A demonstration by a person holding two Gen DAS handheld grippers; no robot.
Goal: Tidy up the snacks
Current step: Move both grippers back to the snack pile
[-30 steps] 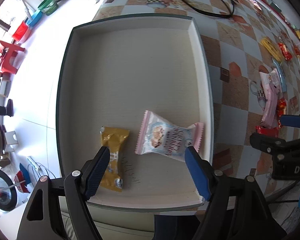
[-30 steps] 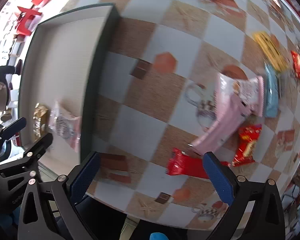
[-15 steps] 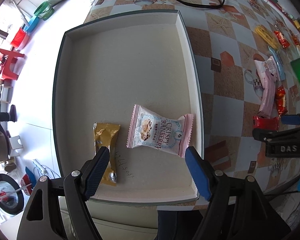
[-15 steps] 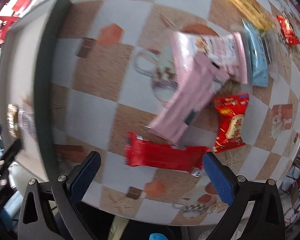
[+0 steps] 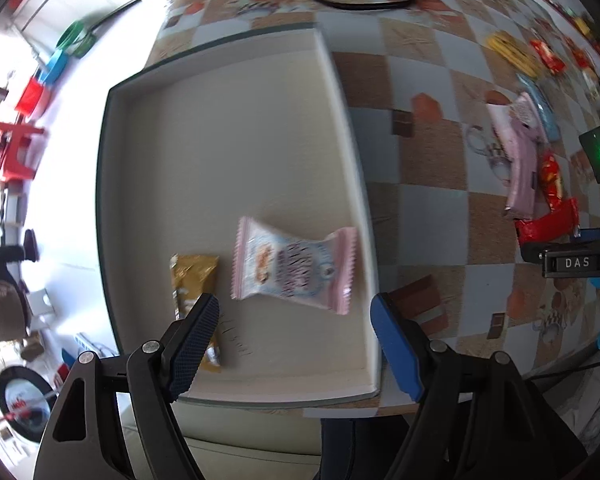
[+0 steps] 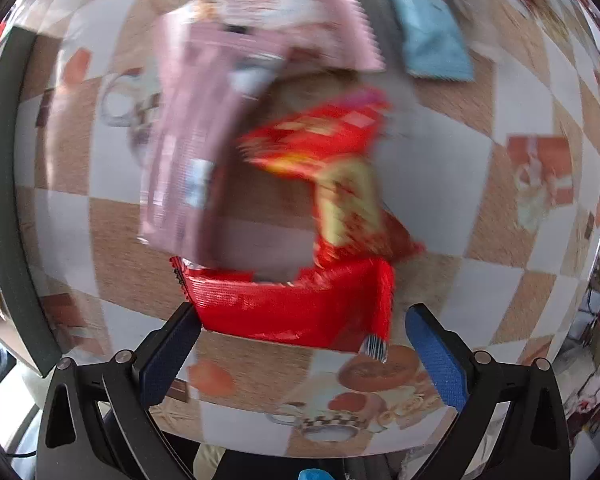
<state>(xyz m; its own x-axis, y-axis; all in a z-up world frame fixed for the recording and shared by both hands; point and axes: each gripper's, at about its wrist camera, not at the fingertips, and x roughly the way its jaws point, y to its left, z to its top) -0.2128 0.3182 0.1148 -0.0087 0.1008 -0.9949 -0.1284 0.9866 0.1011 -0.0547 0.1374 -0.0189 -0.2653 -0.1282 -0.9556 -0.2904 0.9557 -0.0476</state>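
Tray (image 5: 228, 92) at table's left edge: gold snack (image 5: 194, 276) and pink-white pack (image 5: 296, 268) inside, side by side, near front wall. L gripper (image 5: 296, 336) over them, jaws apart, empty. R gripper (image 6: 300, 354) jaws apart w/ red bar (image 6: 292, 304) between tips, not clamped; pink pack (image 6: 196, 136), red-yellow pack (image 6: 340, 168) beyond, blurred.

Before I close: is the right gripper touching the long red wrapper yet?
Cannot tell. The right wrist view shows the open right gripper straddling the long red wrapper, left finger at its edge, but blur hides any gap.

Downward wrist views, shared red wrapper (image 6: 292, 308)
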